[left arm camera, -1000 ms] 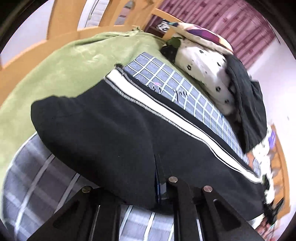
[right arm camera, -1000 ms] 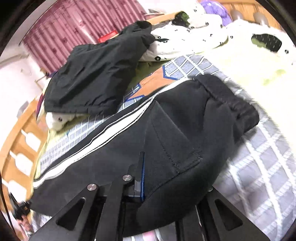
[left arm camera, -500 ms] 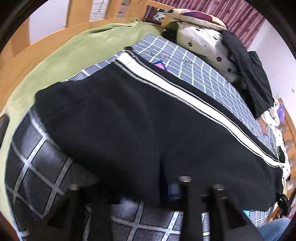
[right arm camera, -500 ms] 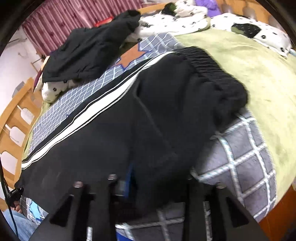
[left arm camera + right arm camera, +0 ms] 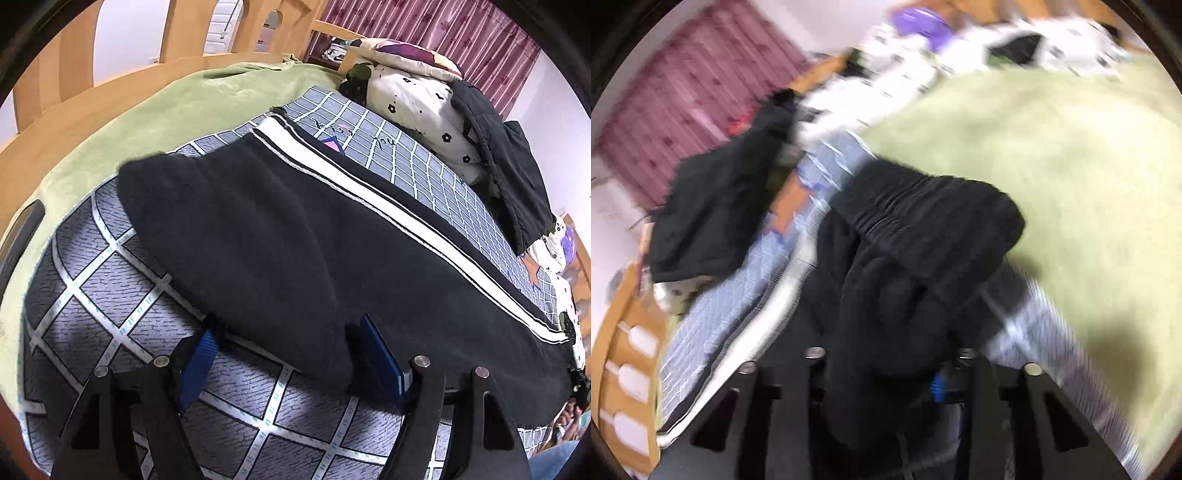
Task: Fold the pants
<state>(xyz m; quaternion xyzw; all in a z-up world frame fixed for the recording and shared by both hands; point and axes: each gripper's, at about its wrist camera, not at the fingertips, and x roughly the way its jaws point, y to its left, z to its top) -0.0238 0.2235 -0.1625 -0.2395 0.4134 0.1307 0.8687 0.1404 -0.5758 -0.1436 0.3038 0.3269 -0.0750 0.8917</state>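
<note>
Black pants (image 5: 295,229) | L hand-held gripper (image 5: 291,354) now open | R (image 5: 886,369) still clamped

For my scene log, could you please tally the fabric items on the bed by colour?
Black: 2, pants and a jacket
Green: 1, blanket
Grey checked: 1, cover
White with black flowers: 1, quilt
Total: 5

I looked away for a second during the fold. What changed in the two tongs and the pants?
The left tongs have opened and let go of the pants, whose leg now lies flat on the checked bedcover. The right tongs are moving, with the waistband bunched between them. The striped leg and the black jacket stayed put.
</note>
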